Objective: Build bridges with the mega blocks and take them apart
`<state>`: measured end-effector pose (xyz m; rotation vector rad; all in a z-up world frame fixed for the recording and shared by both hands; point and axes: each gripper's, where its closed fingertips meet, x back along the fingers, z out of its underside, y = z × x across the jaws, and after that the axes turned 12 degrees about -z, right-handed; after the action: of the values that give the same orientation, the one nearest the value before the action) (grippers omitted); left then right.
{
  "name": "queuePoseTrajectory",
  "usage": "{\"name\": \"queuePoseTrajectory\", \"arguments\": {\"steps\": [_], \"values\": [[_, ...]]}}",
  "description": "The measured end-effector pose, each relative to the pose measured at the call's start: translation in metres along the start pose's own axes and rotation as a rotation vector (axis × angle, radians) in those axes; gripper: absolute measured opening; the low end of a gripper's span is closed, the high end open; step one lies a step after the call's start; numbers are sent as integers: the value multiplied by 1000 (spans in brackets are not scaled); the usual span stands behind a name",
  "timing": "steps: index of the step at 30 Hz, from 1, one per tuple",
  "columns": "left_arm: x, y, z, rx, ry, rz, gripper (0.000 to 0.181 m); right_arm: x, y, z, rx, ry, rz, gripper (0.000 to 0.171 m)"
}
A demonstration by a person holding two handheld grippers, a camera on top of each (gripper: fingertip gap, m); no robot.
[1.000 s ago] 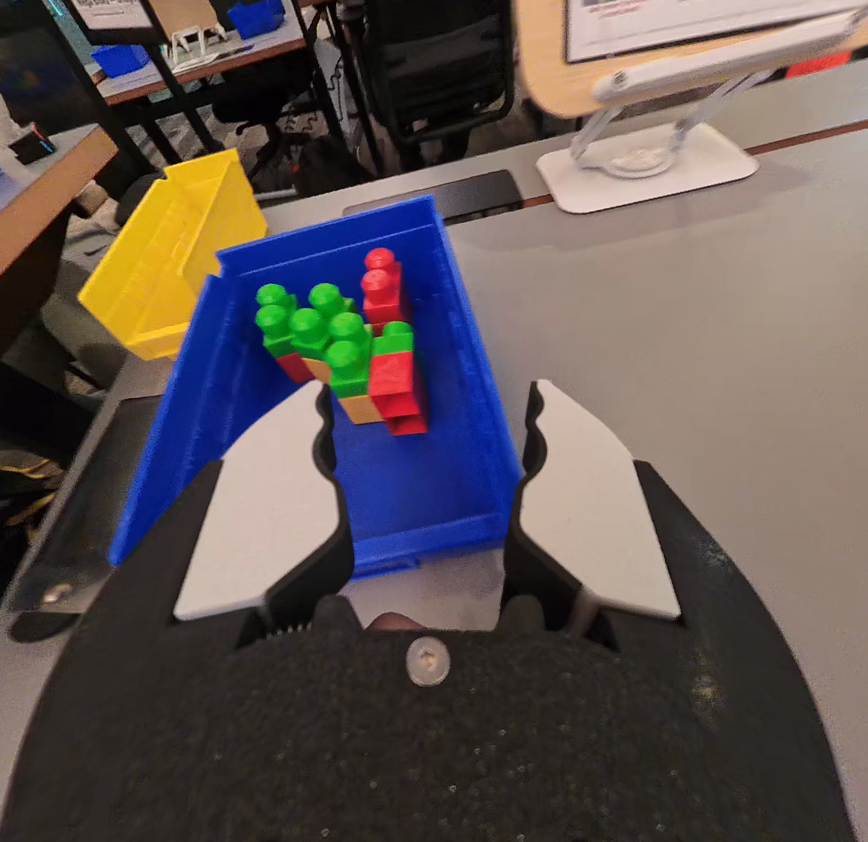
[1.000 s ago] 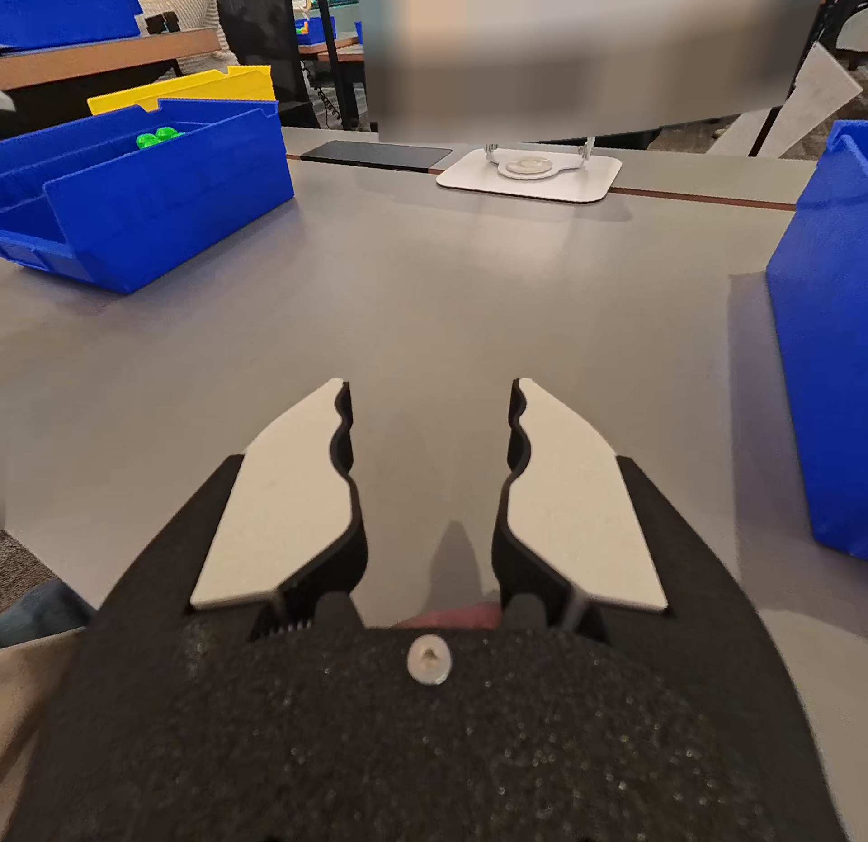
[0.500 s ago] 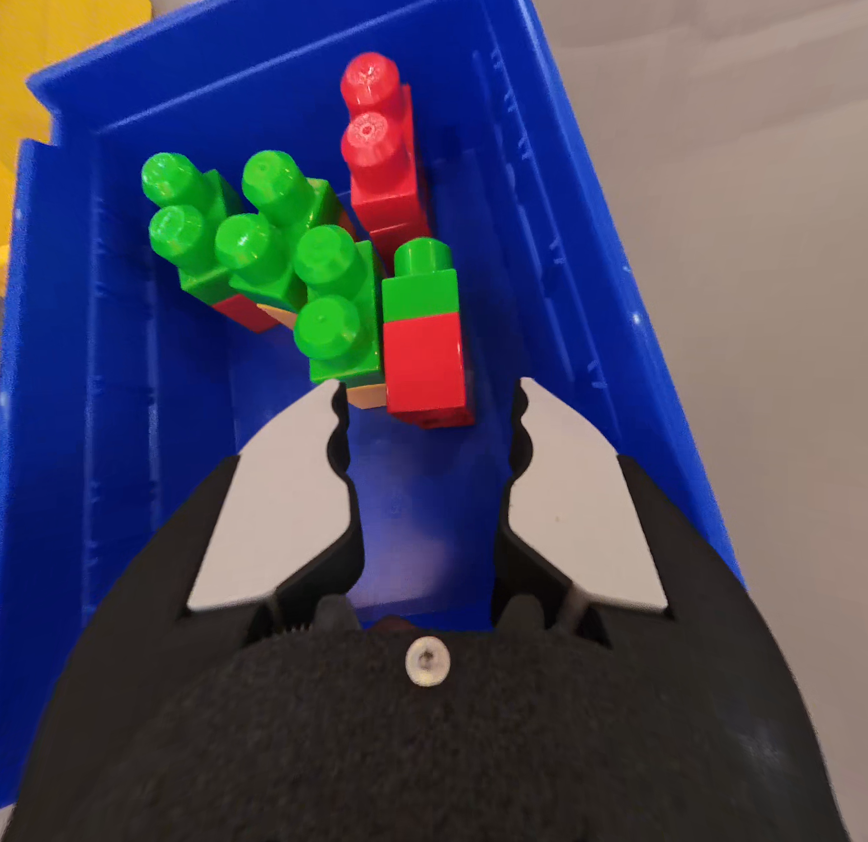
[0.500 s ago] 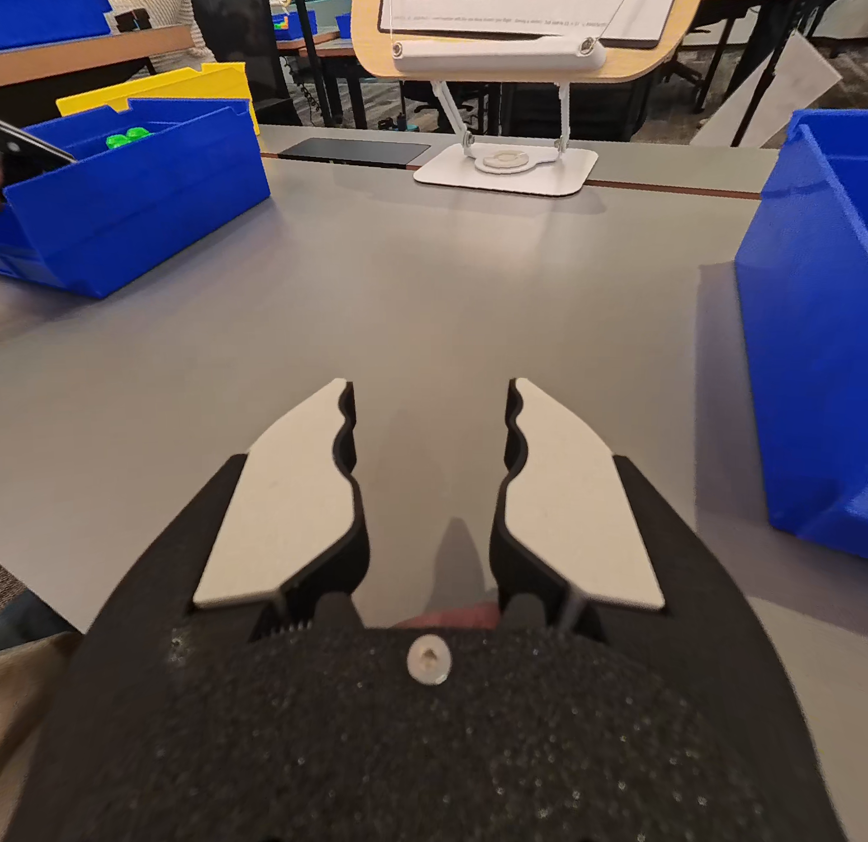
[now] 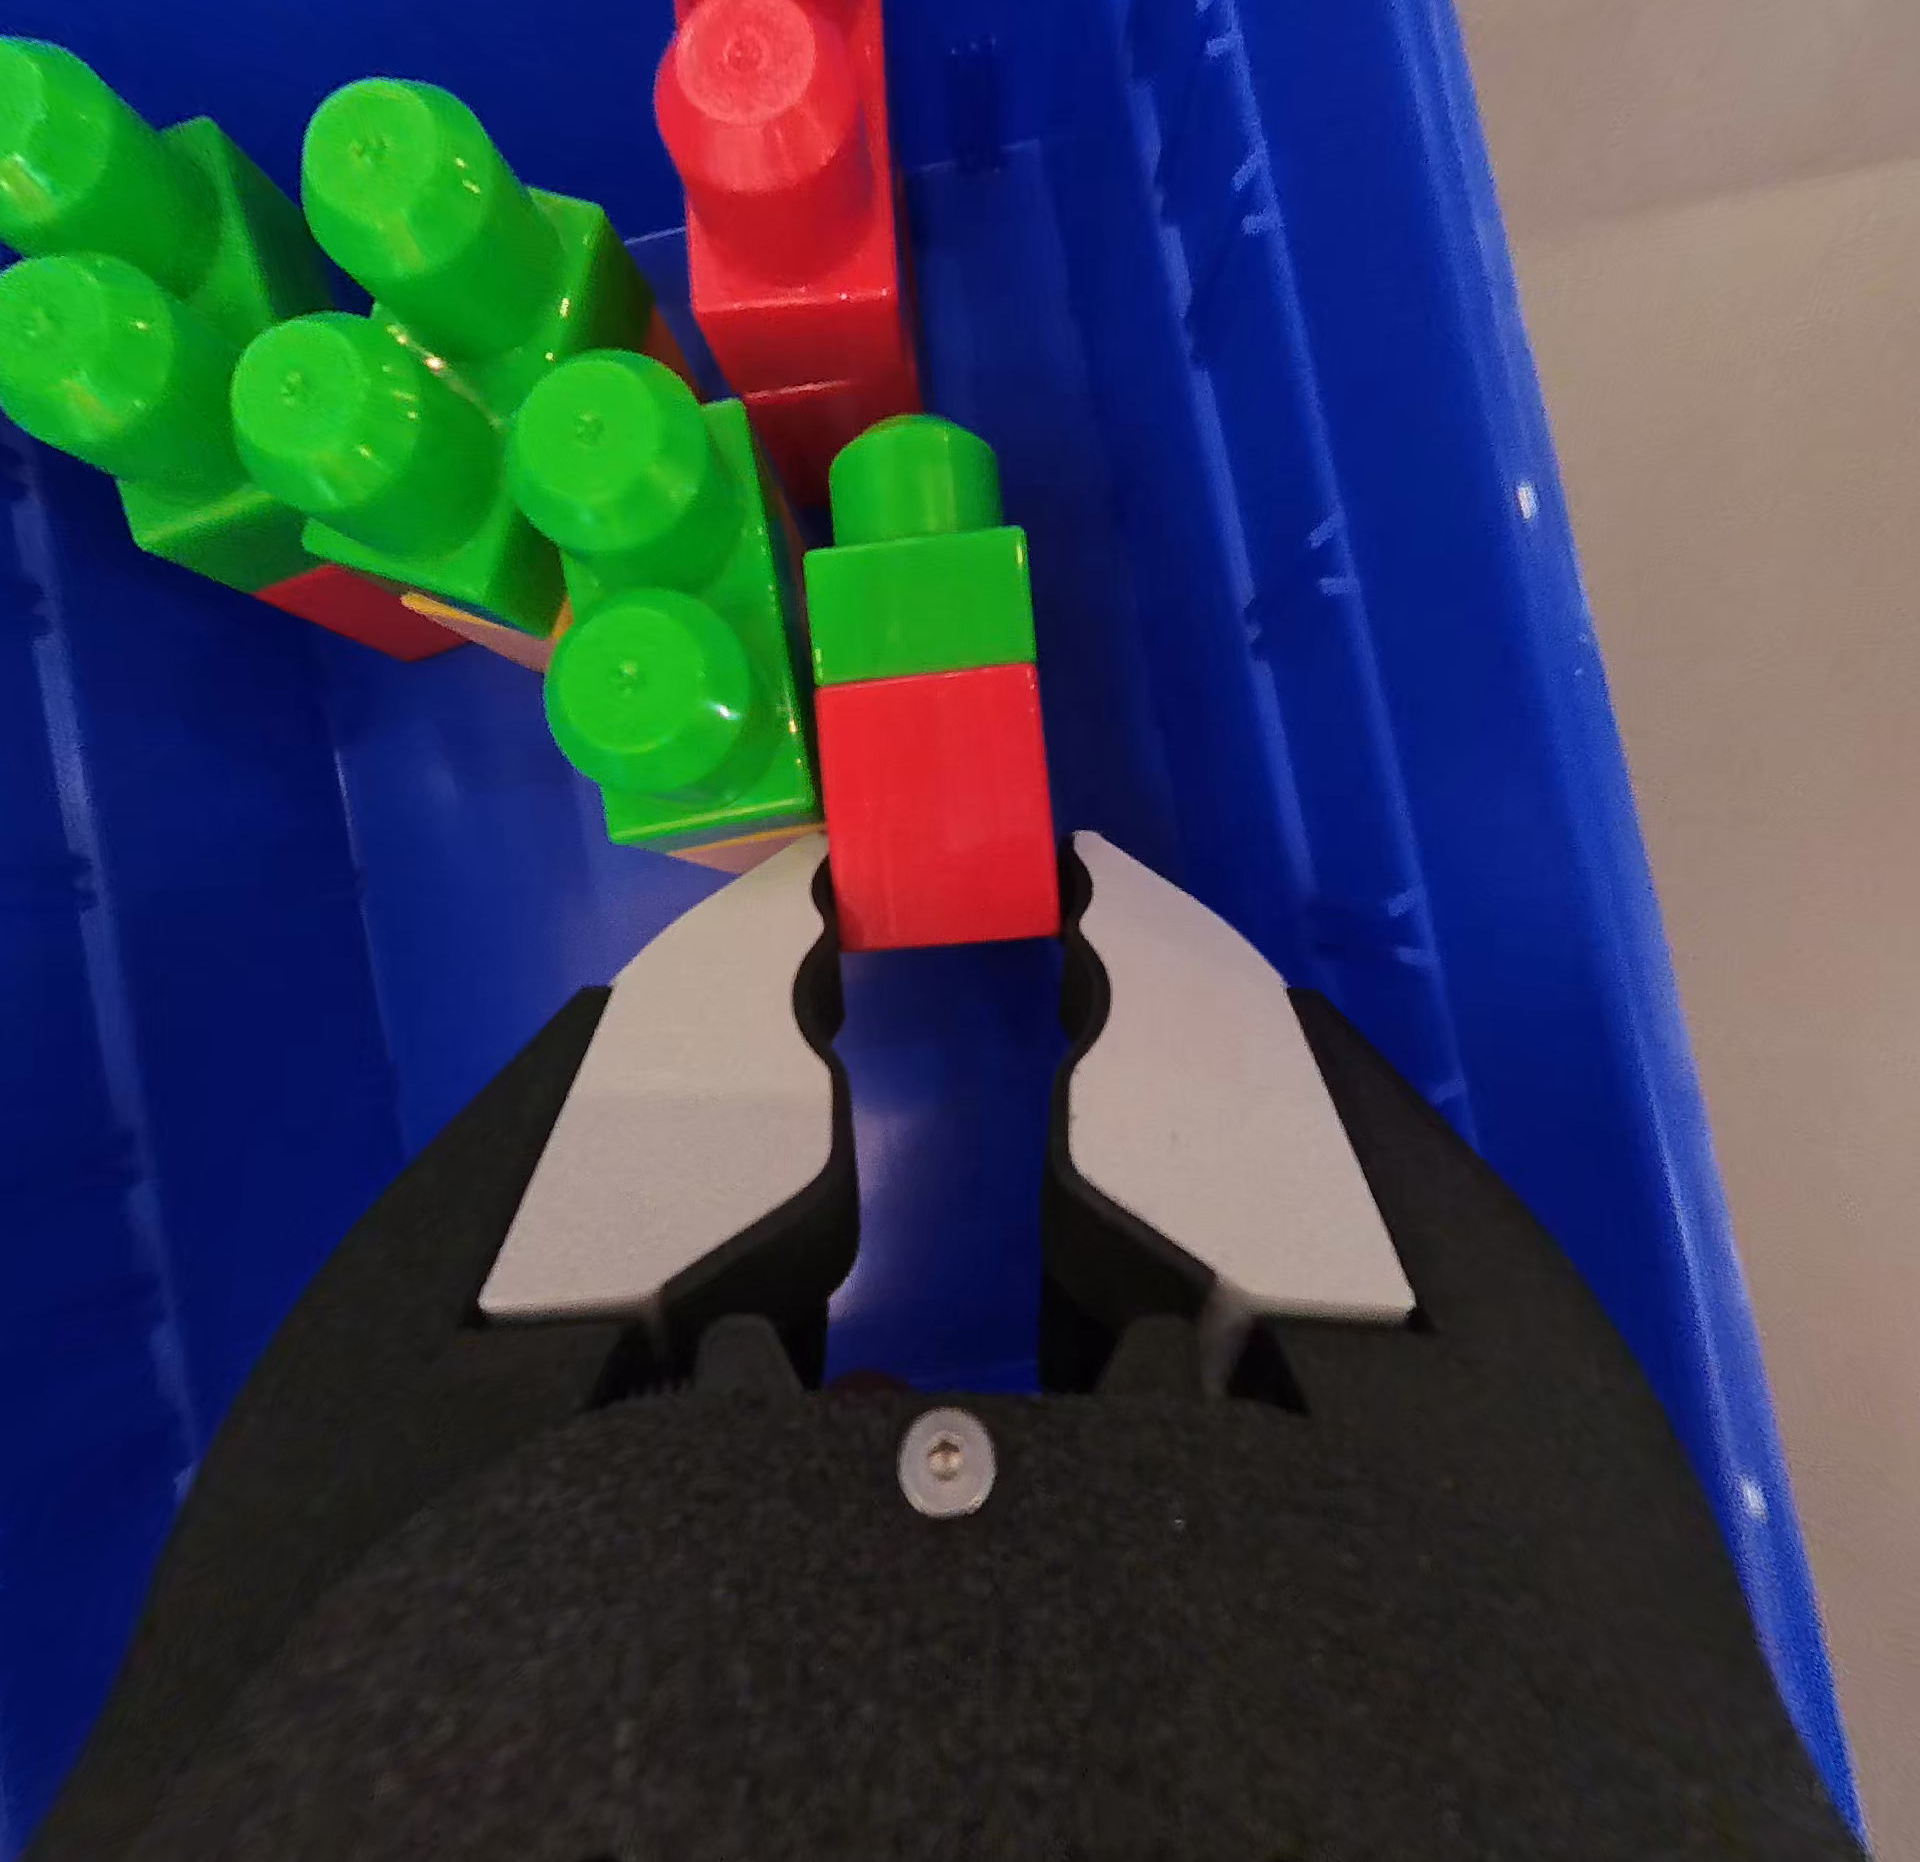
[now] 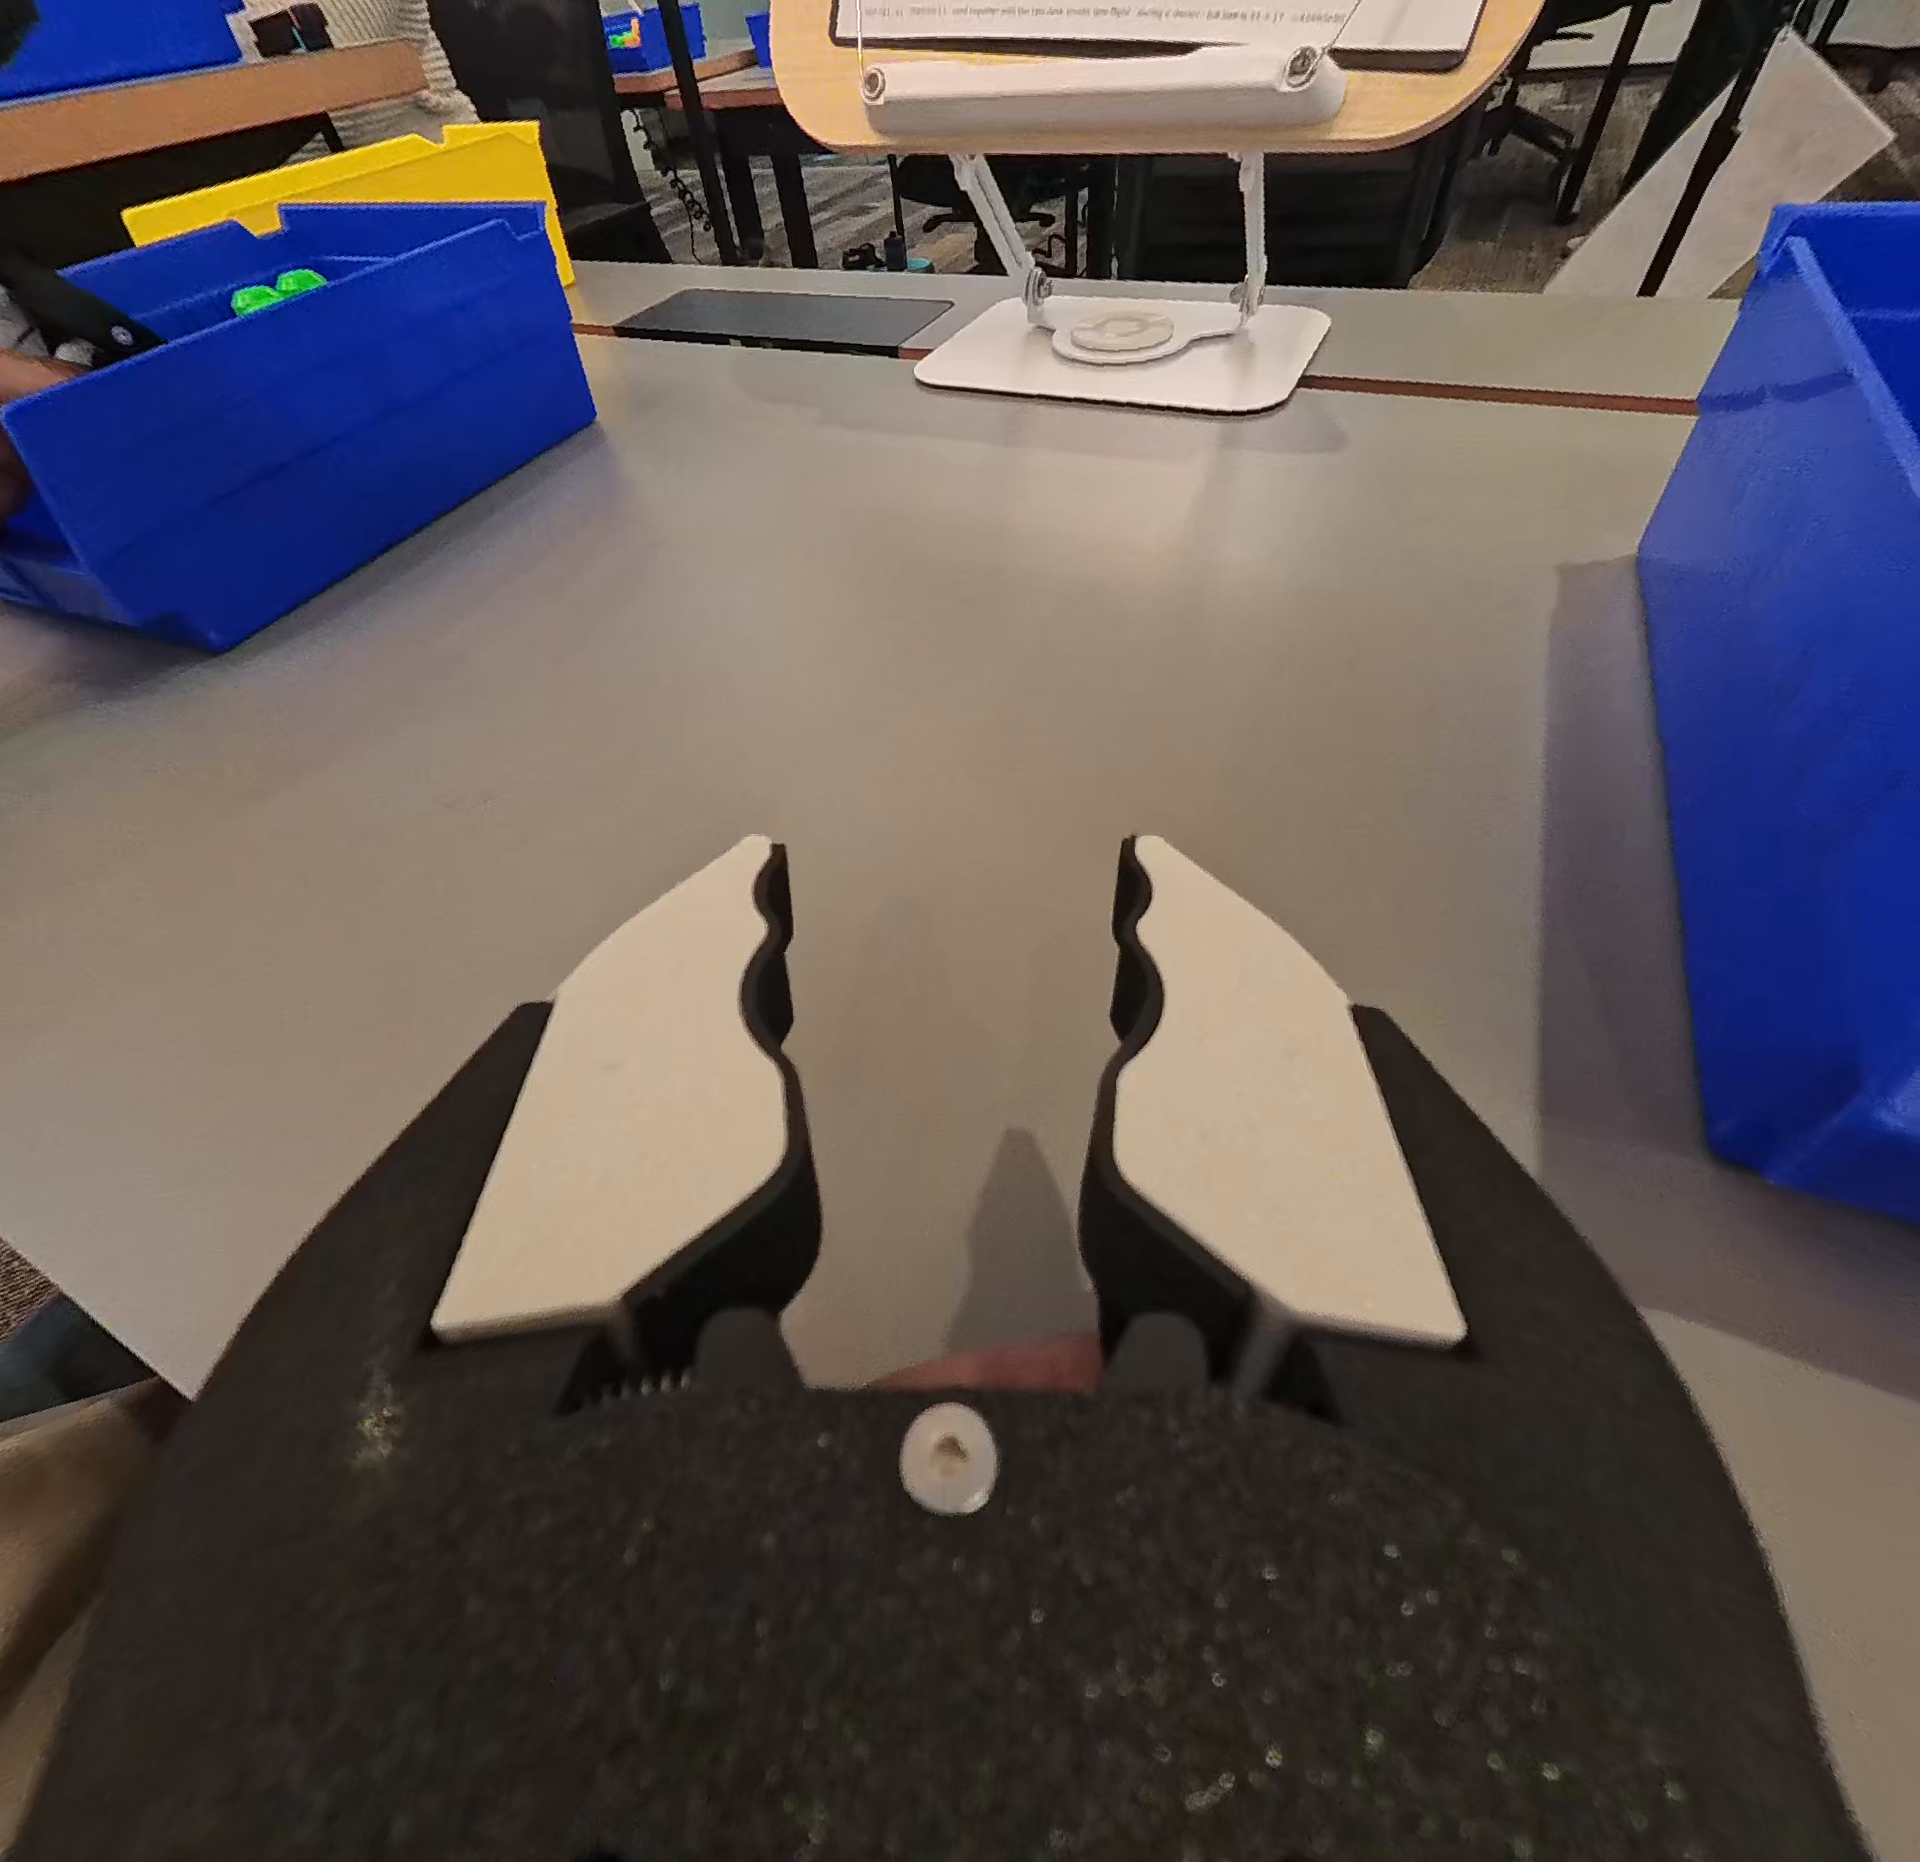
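While the left gripper (image 5: pixel 943 882) is inside the blue bin (image 5: pixel 1299 482), its fingertips (image 5: pixel 1107 877) bracket the near end of the red block (image 5: pixel 935 804), which carries a green block (image 5: pixel 920 602) on its far end; contact looks made or very close, so whether it is clenched cannot be told. For a sound pick, seat the fingers deeper along the red block's flanks, squeeze squarely, then lift straight, clear of the green two-stud bricks (image 5: pixel 665 607) touching its left side and the bin wall on its right. Only the right wrist view shows the grey table (image 6: pixel 935 617), a second blue bin (image 6: pixel 1808 721) and the right gripper (image 6: pixel 951 856), released and empty, low over the table
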<state>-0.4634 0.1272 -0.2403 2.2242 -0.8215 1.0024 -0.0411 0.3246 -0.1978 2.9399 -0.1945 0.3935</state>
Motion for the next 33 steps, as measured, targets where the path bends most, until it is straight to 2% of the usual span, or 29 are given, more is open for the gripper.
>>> {"name": "queuePoseTrajectory", "arguments": {"steps": [5,8,12,18,23,28,33], "values": [[5,4,-2,-18,-50,-36,37,2,-1,-1,-1,-3,3,58],[22,7,-10,-21,-133,-42,36,2,0,-4,4,-9,-2,57],[67,14,-31,-4,-306,-53,36,-1,3,-6,28,-3,-12,55],[162,-2,-56,32,-670,-4,36,-4,3,-20,76,-13,-16,54],[203,-51,-37,-18,-831,11,36,-6,3,-35,133,-30,-39,53],[202,-120,7,-111,-892,8,36,-9,4,-38,112,-61,-98,53],[189,-176,44,-121,-826,141,36,-10,9,-28,91,-39,-125,53]]}}
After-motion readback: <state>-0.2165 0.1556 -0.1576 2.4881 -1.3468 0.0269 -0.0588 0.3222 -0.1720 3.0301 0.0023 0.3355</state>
